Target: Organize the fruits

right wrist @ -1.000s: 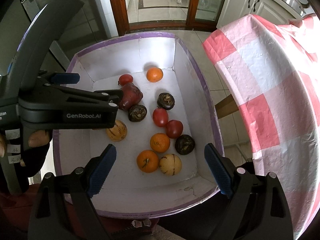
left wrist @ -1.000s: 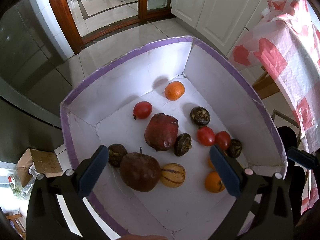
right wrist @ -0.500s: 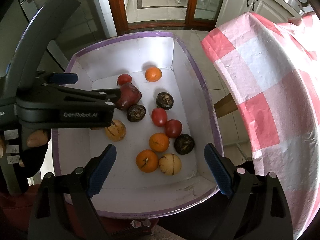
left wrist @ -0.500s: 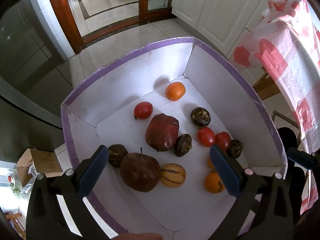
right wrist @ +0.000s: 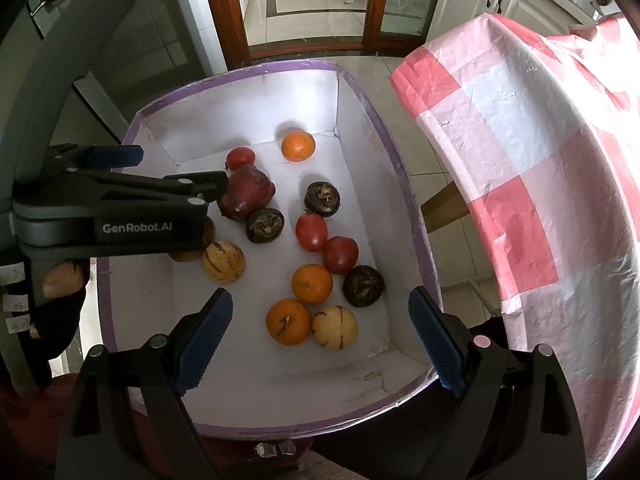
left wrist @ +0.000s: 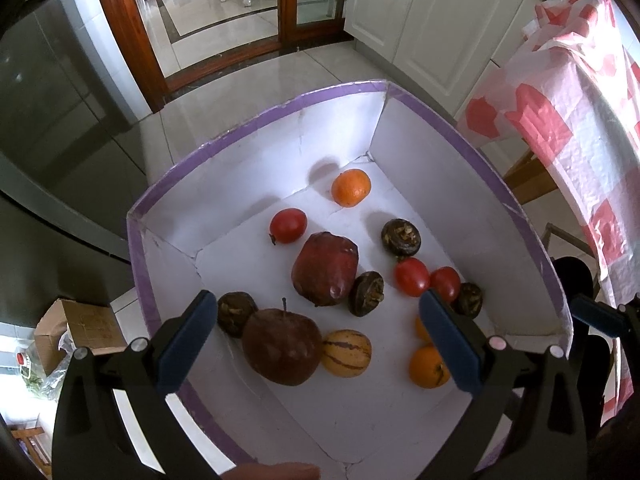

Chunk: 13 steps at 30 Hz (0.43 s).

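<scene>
From the left wrist, the left gripper (left wrist: 316,336) hangs spread and empty over the white box (left wrist: 256,128) of fruit, its right finger (left wrist: 450,346) hiding part of an orange (left wrist: 419,328). From the right wrist, the right gripper (right wrist: 318,336) gapes empty too, the left tool's body covering the dark apple (right wrist: 192,254); the box stands on tiled floor (right wrist: 436,164) beside a checked tablecloth (right wrist: 540,168).

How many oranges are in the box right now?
3: one orange at the far wall, one mid-box beside the tomatoes, one nearest touching a striped melon. The left gripper may hide more.
</scene>
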Tool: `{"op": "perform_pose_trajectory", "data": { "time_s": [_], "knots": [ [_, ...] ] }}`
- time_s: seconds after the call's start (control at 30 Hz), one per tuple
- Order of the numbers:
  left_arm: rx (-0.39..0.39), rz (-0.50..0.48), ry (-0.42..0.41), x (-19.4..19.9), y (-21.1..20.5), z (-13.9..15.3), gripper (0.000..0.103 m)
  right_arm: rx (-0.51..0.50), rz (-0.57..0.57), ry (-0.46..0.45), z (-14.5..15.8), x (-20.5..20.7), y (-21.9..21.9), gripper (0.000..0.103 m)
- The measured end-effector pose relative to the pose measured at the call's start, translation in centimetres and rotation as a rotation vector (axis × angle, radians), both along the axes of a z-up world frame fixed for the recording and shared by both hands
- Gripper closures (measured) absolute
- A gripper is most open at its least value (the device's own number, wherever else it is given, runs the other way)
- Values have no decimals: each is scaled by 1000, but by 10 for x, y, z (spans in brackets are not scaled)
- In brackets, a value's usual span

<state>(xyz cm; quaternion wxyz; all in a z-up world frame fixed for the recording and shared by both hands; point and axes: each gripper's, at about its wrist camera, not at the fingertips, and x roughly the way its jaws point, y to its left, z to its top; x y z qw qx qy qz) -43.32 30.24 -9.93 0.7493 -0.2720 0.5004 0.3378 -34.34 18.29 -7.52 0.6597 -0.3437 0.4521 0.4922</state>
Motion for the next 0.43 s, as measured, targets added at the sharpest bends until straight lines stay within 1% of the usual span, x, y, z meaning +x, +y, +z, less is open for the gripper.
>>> {"op": "perform_pose_trajectory", "data": {
  "time_s": [0.13,0.2,0.33,0.43],
  "knots": [
    [17,7,-4,-2,-1,2,2,-2,0,-1,0,0,0,16],
    [26,-6,-6,-1,-2,4,2,-1,0,-1,0,0,0,16],
    [5,-12,-21,-1,-1,4,2,-2,1,-1,0,1,0,16],
    [4,-7,-22,-1,0,4,2,-2,0,0,0,1,0,16]
  ]
}}
